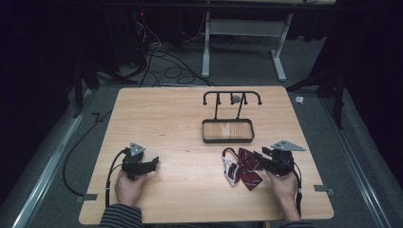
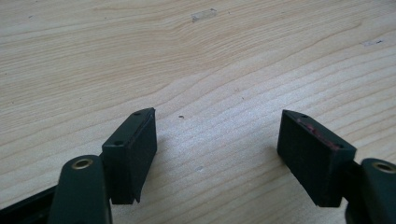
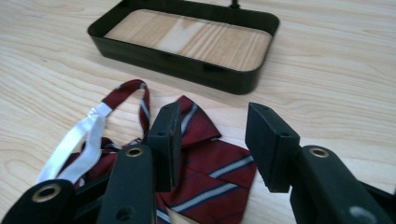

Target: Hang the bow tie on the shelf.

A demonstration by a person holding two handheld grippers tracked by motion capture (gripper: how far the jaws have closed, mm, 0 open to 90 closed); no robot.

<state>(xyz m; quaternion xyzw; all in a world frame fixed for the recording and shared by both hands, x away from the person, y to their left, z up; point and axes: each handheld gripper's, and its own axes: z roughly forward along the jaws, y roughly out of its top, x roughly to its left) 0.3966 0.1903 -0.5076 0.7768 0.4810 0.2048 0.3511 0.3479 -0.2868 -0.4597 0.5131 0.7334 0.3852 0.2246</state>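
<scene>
- Step in hand, as I judge it: the approach to a pick-up. The right hand-held gripper [image 3: 212, 144] sits low over the bow tie [image 1: 243, 172], dark red with pale stripes and a white strap, which lies flat on the bench [image 1: 171, 123] at the person's right, just in front of the black tray [image 1: 228, 139].
- Jaws of that right hand-held gripper stand fairly wide, with one fold of the bow tie [image 3: 205, 182] between them in the right gripper view; the pads do not look pressed on the cloth, so nothing is held yet.
- Left hand-held gripper [image 1: 153, 164] rests on the bench well apart from the tie, jaws spread wide over bare wood [image 2: 215, 140] and gripping nothing.
- Next move calls for lowering the pads onto one wing or the knot, closing firmly on the thin fabric, and lifting without dragging the loose strap [image 3: 77, 142].
- Likely goal is the tray or the hook rail [image 1: 232, 97] rising behind it; which one I cannot tell.
- Writing: no brand, label or lettering is legible on tie, tray or grippers.
</scene>
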